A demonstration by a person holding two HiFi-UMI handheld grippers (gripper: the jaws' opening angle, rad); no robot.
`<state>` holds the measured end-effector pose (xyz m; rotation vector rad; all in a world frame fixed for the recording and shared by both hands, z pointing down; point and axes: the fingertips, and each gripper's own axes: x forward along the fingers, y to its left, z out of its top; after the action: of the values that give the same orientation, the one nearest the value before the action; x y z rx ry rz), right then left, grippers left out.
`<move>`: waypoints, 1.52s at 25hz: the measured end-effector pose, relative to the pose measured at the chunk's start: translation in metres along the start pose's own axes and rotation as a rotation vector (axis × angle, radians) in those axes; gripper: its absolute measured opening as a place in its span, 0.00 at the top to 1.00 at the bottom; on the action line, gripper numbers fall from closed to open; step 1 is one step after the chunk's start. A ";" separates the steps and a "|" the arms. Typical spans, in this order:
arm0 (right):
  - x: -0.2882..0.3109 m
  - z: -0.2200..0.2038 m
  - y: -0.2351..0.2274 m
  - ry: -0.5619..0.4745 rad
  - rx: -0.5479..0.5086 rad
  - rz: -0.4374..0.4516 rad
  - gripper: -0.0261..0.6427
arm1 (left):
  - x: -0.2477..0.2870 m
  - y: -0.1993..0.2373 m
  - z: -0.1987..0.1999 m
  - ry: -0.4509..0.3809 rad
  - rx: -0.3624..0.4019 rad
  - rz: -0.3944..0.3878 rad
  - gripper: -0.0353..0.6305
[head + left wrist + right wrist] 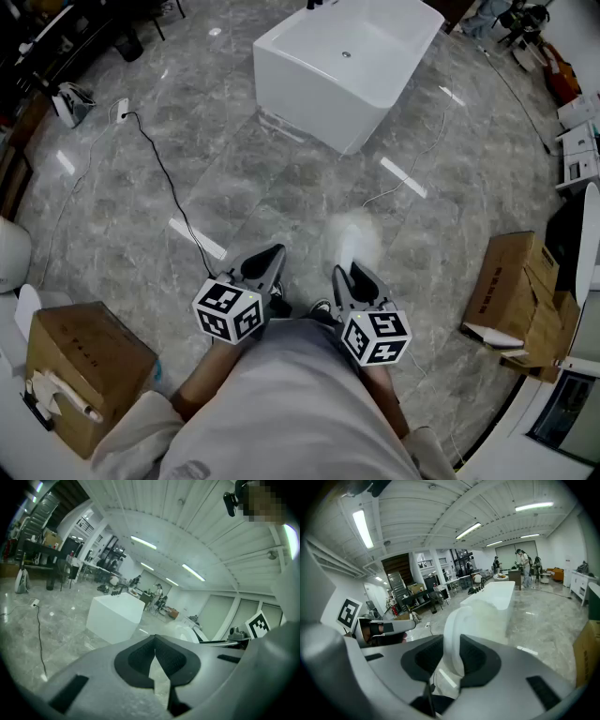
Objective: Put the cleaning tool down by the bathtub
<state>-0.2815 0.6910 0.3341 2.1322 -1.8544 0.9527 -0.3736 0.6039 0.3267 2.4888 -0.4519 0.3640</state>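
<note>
The white bathtub (347,66) stands on the grey marble floor, well ahead of me. My right gripper (349,267) is shut on the cleaning tool (354,239), a white piece that sticks up and forward from the jaws and looks blurred in the head view. In the right gripper view the tool's white handle (452,639) is pinched between the dark pads, with the bathtub (497,597) behind it. My left gripper (272,253) is held beside the right one, close to my body. Its tips meet in the left gripper view (154,641), with nothing between them.
A black cable (169,178) runs across the floor from a socket at the left toward my feet. Cardboard boxes stand at the lower left (84,370) and at the right (516,291). People (524,566) stand far behind the tub.
</note>
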 end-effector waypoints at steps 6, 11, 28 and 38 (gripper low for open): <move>0.013 0.006 0.022 -0.027 0.039 0.008 0.81 | -0.018 0.025 0.006 -0.006 0.001 -0.003 0.94; 0.023 0.018 0.027 -0.057 0.091 0.043 0.81 | -0.023 0.042 0.012 -0.012 -0.008 0.006 0.94; 0.132 0.094 0.000 -0.027 0.091 0.142 0.81 | 0.050 0.110 0.086 0.012 0.079 0.103 0.94; 0.218 0.162 -0.067 0.024 0.114 0.176 0.81 | 0.149 0.148 0.153 0.046 0.079 0.140 0.94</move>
<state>-0.1548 0.4423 0.3464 2.0347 -2.0498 1.1408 -0.2733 0.3643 0.3308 2.5256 -0.6060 0.5027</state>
